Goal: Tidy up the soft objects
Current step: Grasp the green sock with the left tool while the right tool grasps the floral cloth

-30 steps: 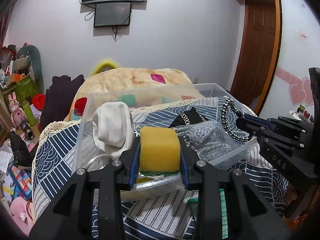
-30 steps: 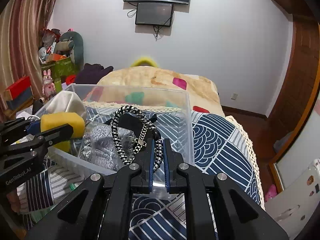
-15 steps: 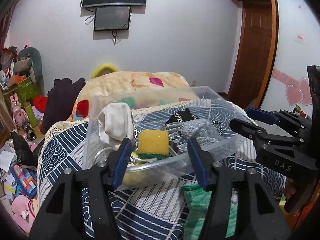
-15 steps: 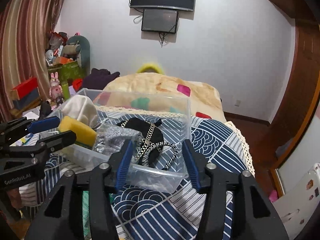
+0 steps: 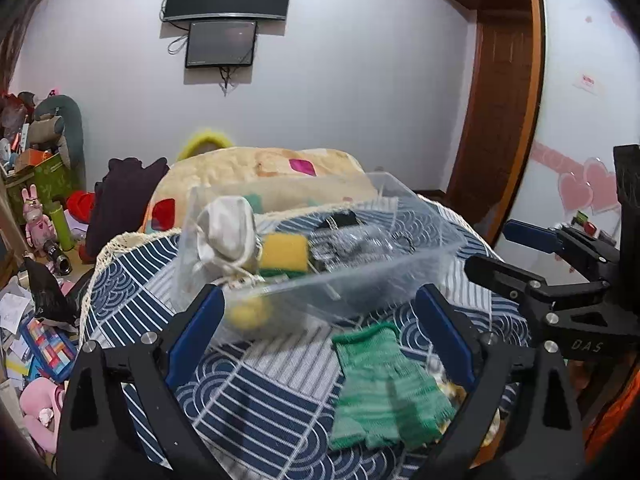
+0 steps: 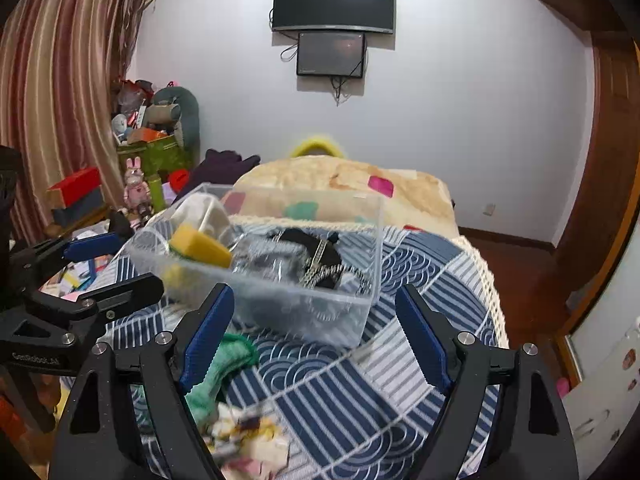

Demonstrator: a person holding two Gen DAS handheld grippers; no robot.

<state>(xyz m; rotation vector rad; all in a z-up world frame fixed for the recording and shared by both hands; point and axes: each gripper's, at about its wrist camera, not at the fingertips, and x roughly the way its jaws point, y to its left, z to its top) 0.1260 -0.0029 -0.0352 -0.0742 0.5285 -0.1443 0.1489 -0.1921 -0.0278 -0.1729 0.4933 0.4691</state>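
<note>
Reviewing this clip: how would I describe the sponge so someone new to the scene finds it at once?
On the blue patterned bedspread stands a clear plastic bin. The sponge lies inside it, between a white cloth pouch and grey and black items. It is the only blocky thing there: bright yellow with a thin green layer underneath.

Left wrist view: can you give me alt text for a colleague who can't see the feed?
The left claw hangs open and empty above a blue patterned bedspread, with a green knit glove lying between its fingers. Beyond it, a clear plastic bin holds a yellow sponge, a white cloth bundle and dark items. The right claw, also open, enters from the right.
</note>
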